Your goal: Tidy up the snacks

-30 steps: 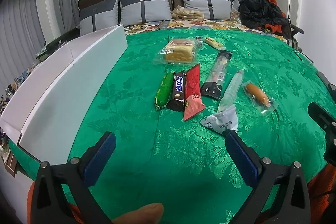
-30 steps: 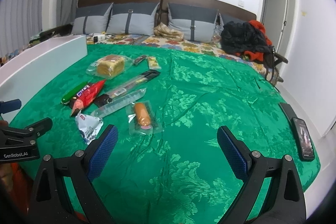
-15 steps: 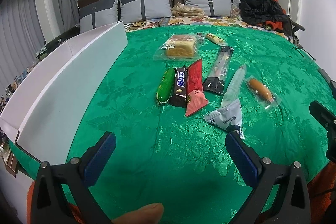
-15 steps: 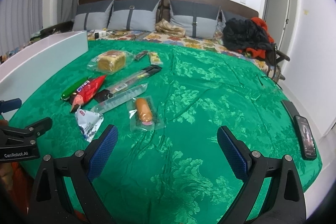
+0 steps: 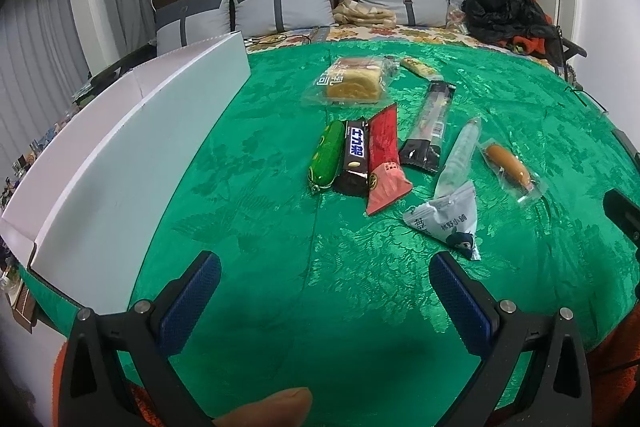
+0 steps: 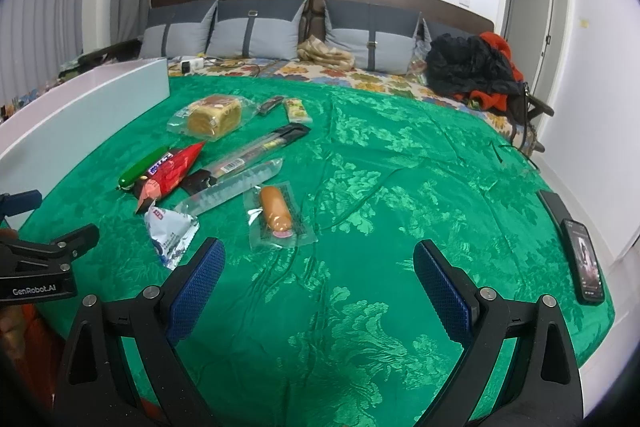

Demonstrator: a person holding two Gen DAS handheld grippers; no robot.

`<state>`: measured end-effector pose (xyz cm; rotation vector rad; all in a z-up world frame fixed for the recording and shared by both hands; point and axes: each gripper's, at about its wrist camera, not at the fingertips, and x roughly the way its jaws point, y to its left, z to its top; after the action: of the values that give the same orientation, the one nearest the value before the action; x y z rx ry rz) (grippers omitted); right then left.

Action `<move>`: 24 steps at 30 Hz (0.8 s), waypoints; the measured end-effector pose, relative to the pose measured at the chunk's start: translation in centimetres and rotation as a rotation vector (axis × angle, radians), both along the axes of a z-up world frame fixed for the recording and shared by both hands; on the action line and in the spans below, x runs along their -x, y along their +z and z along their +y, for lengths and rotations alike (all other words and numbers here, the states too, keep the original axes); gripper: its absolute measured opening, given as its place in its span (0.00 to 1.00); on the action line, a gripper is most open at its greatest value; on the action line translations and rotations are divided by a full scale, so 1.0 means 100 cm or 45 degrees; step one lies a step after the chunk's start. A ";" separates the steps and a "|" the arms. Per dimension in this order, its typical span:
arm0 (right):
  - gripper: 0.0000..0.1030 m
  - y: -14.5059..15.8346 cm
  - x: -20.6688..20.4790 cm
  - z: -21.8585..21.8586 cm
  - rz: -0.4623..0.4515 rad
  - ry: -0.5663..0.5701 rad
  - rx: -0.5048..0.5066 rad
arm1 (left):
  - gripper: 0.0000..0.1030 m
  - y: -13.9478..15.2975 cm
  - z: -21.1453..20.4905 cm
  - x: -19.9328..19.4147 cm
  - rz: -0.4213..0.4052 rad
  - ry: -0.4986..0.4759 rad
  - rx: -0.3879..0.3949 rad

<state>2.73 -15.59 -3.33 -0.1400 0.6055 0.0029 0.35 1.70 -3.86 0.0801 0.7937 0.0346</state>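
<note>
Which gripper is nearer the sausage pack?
Right. The right gripper hovers open just short of the sausage pack; the left gripper sits further off, with the pack up to its right.

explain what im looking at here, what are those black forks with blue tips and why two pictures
Those forks are handheld grippers; a person holds one in each hand. Each carries a fisheye camera looking forward along its two blue-padded jaws, so you get two pictures: one from the left gripper, one from the right gripper. Both have their jaws wide apart and hold nothing.

Below them is a bed with a green cover. Wrapped snacks lie on it: a bread slice, a green stick, a dark chocolate bar, a red packet, a sausage and a small white pouch. A white box stands on the left. A phone lies at the right edge.
</note>
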 end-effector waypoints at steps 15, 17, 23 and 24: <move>0.94 -0.005 0.000 -0.002 0.025 0.004 -0.010 | 1.00 -0.016 0.014 -0.010 0.089 0.037 0.047; 0.94 -0.007 -0.001 -0.002 0.034 0.008 -0.010 | 1.00 -0.020 0.017 -0.012 0.111 0.046 0.055; 0.94 -0.017 -0.007 -0.005 0.114 0.018 -0.044 | 1.00 -0.033 0.023 -0.019 0.187 0.057 0.072; 0.94 -0.019 -0.009 -0.005 0.132 0.018 -0.047 | 1.00 -0.035 0.023 -0.020 0.196 0.057 0.070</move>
<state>3.60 -16.12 -5.26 -0.1085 0.7077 0.0356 2.30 4.04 -7.33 0.0127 0.9494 0.0490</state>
